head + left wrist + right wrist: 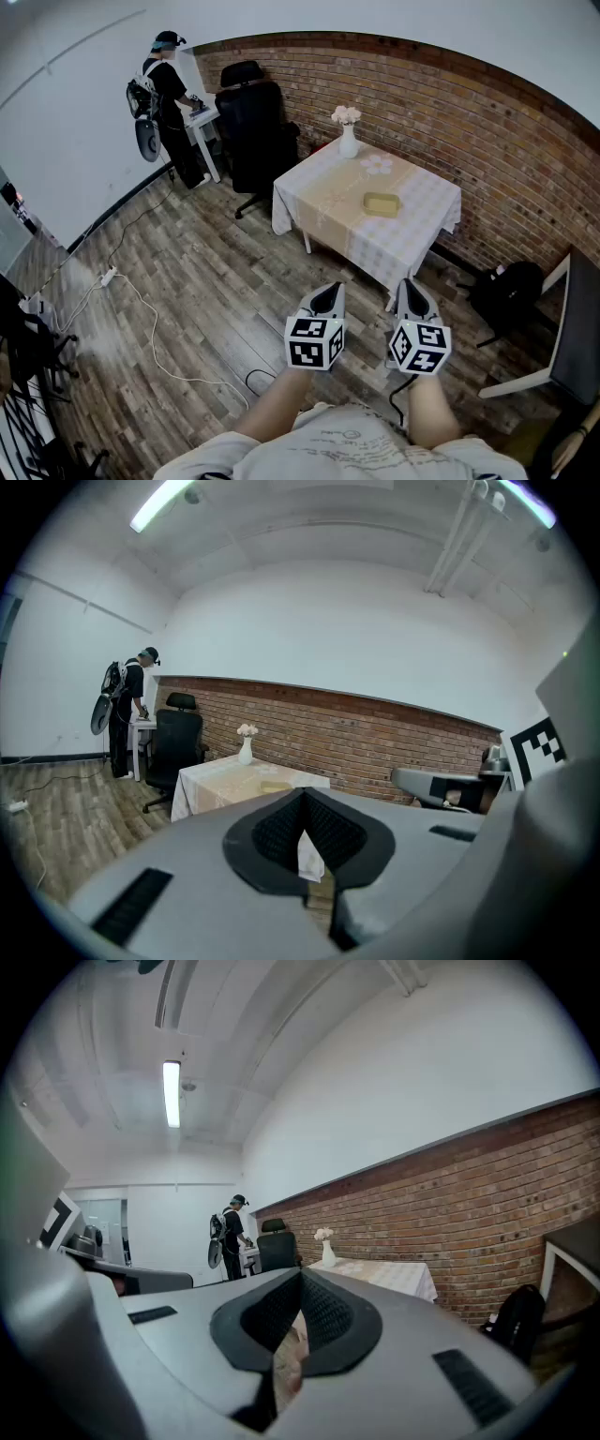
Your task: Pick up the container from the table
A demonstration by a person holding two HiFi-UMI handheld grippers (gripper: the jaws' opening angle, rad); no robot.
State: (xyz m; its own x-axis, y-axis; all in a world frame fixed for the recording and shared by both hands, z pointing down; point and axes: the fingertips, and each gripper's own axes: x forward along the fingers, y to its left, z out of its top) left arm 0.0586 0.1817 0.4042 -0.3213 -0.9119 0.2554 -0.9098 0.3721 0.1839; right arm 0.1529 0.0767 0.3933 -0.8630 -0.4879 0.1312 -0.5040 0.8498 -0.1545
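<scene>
The container (382,203) sits near the middle of the worktop (427,230), well ahead of us. Our left claw (328,289) and right claw (410,284) are both closed, holding nothing. We should step closer, spread one claw, and pinch what seems a shallow rim squarely.

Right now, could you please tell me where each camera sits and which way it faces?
Head view: on the head, steeply down at the table with the container; forearms, left gripper and right gripper show.
Left gripper view: on the left gripper, facing the table; its shut jaws show.
Right gripper view: on the right gripper, facing table and wall; shut jaws show.
Shared: all see table and vase.
</scene>
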